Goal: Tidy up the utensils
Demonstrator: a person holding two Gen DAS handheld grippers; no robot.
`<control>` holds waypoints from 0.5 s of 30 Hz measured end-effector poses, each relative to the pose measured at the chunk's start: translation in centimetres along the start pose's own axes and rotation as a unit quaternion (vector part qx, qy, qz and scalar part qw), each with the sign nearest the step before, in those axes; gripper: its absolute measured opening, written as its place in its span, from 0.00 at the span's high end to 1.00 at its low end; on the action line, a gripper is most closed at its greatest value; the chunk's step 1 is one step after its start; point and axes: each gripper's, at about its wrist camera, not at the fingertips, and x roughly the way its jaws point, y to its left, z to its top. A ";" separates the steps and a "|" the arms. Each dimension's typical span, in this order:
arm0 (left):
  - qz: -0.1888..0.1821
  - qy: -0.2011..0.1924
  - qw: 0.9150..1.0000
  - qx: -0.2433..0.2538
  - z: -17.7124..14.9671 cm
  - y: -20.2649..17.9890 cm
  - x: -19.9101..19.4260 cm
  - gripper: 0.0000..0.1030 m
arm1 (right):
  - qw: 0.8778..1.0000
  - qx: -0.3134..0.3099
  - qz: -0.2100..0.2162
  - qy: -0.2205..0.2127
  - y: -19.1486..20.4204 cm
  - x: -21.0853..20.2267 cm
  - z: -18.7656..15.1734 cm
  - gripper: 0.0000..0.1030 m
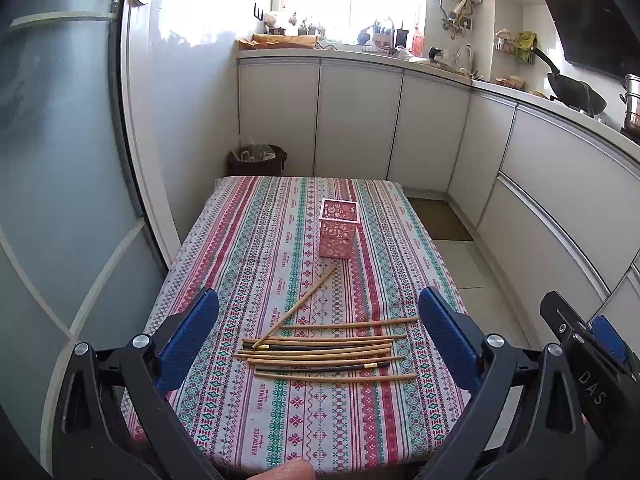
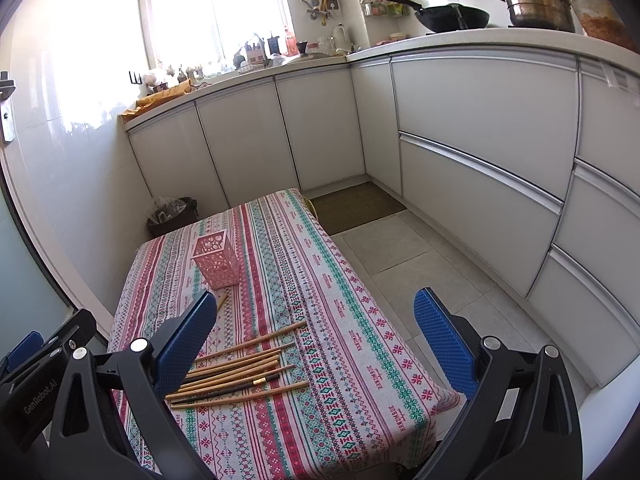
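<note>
My bench (image 1: pixel 248 248) wears a striped cloth in red, green and white, woven with small diamond and cross motifs. On it, toward the far half, stands a pink square holder (image 1: pixel 337 228) with punched oval cut-outs in its walls, upright, its open mouth facing up. In the right wrist view the same pink holder (image 2: pixel 218 259) sits left of centre on the bench (image 2: pixel 360 340).

Nearer to me lies a bundle of chopsticks (image 1: pixel 328 350): mostly pale bamboo sticks, with two dark ones (image 1: pixel 320 368) carrying small gold bands. They lie flat on the cloth, close together and roughly parallel, their long axes running left to right across my view. One stray bamboo stick (image 1: pixel 298 306) breaks from the pack, slanting from the bundle's left end up toward the holder, its far tip stopping just short of the holder's base. From the right wrist the bundle (image 2: pixel 240 372) fans slightly, tips pointing right and a little away.

My left claw (image 1: pixel 318 344) hovers above the near part of the bench, level and aimed forward, its blue-padded fingers (image 1: pixel 188 340) spread wide with the bundle framed between them, touching nothing. My right claw (image 2: pixel 316 344) hangs beside it, angled over the bench's right edge, fingers (image 2: pixel 444 344) likewise spread wide and holding nothing.
</note>
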 end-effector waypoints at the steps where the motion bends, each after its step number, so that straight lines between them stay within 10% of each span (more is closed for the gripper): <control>1: 0.000 0.001 1.000 0.000 0.1 0.0 0.1 0.07 | 1.000 0.002 0.000 0.001 -0.1 0.1 0.0 0.07; 15: 0.000 0.027 1.000 0.009 1.1 -0.2 3.9 0.07 | 0.999 0.034 0.009 0.039 -1.4 3.1 0.0 0.07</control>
